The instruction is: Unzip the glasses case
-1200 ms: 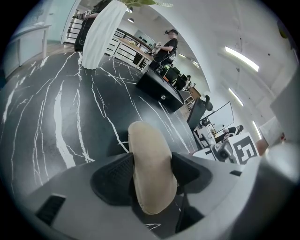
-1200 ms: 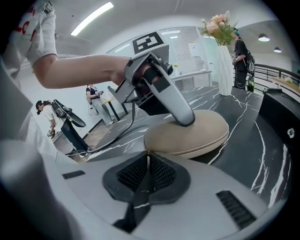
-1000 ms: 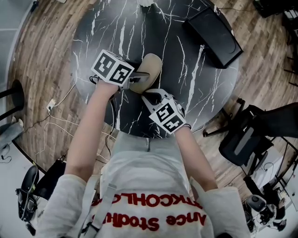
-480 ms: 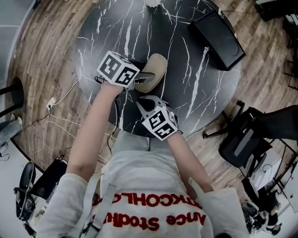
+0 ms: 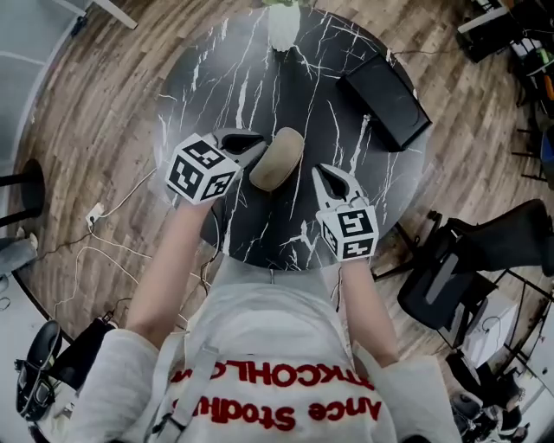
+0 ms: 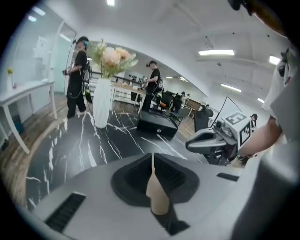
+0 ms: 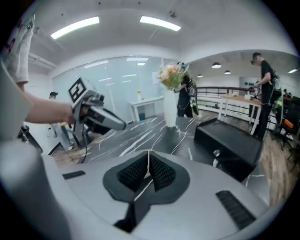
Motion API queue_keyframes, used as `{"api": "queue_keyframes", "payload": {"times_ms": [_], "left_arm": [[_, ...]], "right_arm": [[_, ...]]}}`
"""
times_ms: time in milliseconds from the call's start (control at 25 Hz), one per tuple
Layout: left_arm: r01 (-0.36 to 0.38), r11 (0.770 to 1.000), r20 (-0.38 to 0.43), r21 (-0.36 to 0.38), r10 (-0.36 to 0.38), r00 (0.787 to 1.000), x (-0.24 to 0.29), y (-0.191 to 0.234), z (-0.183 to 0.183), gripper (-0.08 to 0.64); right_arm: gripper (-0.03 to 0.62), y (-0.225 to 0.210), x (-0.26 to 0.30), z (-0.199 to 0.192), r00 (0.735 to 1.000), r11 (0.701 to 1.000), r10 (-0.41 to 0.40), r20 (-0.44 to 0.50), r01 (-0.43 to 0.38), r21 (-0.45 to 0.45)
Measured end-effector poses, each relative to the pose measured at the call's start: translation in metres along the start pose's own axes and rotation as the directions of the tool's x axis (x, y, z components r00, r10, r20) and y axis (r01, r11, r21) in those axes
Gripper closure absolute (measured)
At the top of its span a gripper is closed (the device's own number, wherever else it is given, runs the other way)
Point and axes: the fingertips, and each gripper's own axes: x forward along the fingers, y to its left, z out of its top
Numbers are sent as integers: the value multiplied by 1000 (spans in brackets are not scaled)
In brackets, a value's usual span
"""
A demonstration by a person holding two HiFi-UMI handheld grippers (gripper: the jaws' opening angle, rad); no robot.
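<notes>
The beige glasses case (image 5: 277,158) lies on the black marble table (image 5: 216,82), with no gripper on it. My left gripper (image 5: 257,145) hovers just left of the case, lifted off it. Its jaws are closing: in the left gripper view (image 6: 153,159) the pads meet with nothing between them, and the beige case (image 6: 158,197) shows below them. My right gripper (image 5: 325,173) hangs to the right of the case, apart from it. Its jaws are also closing, and in the right gripper view (image 7: 148,161) the pads stand together, empty.
A black box (image 5: 385,86) lies at the table's far right, and a white vase (image 5: 281,26) with flowers stands at the far edge. Chairs (image 5: 467,260) crowd the floor on the right and cables run on the left. People stand in the background.
Both grippers have come up off the case. The left let go of it and drew back to the left, its jaws now together. The right swung out to the right.
</notes>
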Motion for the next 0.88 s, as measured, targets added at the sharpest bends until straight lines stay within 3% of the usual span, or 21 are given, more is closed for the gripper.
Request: {"api": "queue_keyframes", "payload": {"times_ms": [160, 320, 440, 640, 880], "left_arm": [[-153, 987, 167, 54, 142, 976, -37, -8, 43, 552], [-230, 969, 298, 94, 193, 935, -73, -27, 84, 552], [-291, 951, 396, 107, 227, 890, -107, -46, 113, 552], [-381, 918, 551, 112, 262, 792, -160, -74, 159, 552], [-443, 890, 620, 111, 286, 730, -198, -95, 175, 552]], "right_arm": [[571, -28, -44, 71, 983, 996, -89, 159, 93, -15], [574, -37, -88, 135, 944, 987, -131, 301, 154, -54], [574, -31, -123, 172, 912, 980, -135, 387, 181, -84], [575, -13, -164, 216, 869, 979, -90, 487, 167, -116], [577, 7, -193, 238, 836, 986, -48, 546, 128, -111]]}}
